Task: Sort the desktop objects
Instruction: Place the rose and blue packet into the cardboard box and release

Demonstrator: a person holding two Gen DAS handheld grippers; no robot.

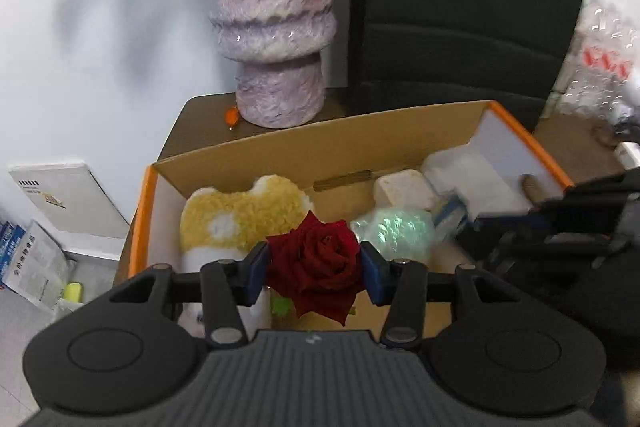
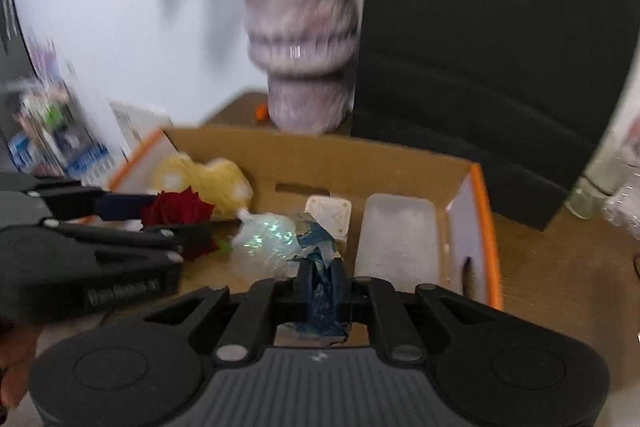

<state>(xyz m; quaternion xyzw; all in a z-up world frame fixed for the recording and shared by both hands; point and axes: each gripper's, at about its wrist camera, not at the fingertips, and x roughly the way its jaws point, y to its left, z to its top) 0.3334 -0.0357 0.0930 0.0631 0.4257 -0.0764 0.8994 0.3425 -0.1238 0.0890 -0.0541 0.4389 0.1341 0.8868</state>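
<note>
Above the open cardboard box [image 1: 320, 147] on the desk, left gripper [image 1: 314, 265] clamps a red rose [image 1: 316, 259] and right gripper [image 2: 322, 279] pinches blue crumpled wrapping [image 2: 320, 291]; both appear mid-deposit, so release inside the box's walls looks next.

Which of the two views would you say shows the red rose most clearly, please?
The left wrist view: the red rose sits sharp and central, seen from above between the left gripper fingers. In the right wrist view it is small, blurred and partly hidden.
</note>
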